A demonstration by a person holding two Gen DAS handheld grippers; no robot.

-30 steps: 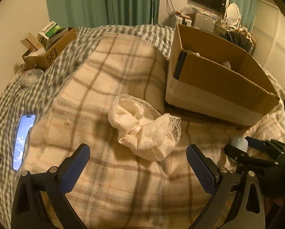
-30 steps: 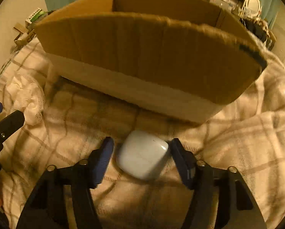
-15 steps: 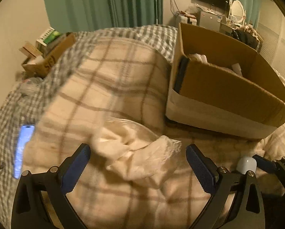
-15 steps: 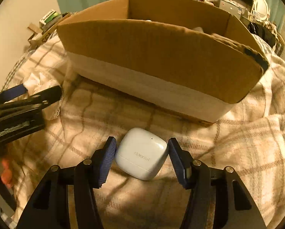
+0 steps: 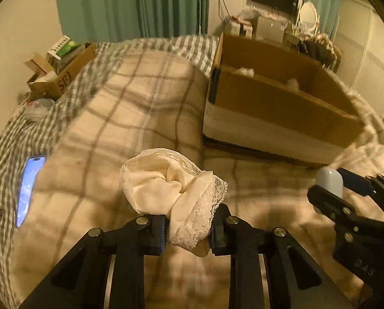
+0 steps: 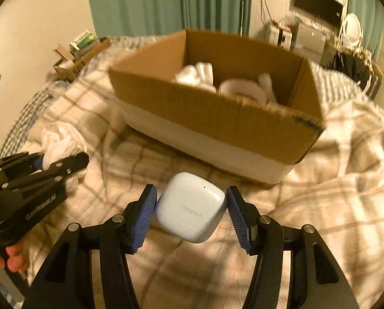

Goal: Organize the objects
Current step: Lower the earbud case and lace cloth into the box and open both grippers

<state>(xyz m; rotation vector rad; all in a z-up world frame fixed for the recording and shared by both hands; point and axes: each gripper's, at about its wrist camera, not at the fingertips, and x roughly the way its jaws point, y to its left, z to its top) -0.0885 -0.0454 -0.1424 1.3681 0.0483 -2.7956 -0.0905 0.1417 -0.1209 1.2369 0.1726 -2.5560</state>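
left gripper: pinching lace cloth, bunched ahead of its tips over blanket | right gripper: clamped on white case, held between pads | box: just ahead, open, white items inside

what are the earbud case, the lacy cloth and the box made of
Earbud case: smooth, slightly glossy plastic by its soft sheen and printed logo. Lace-trimmed cloth: thin satiny cream fabric, probably silk or polyester, with openwork lace edging. Cardboard box: matte brown cardboard with a frayed top edge.
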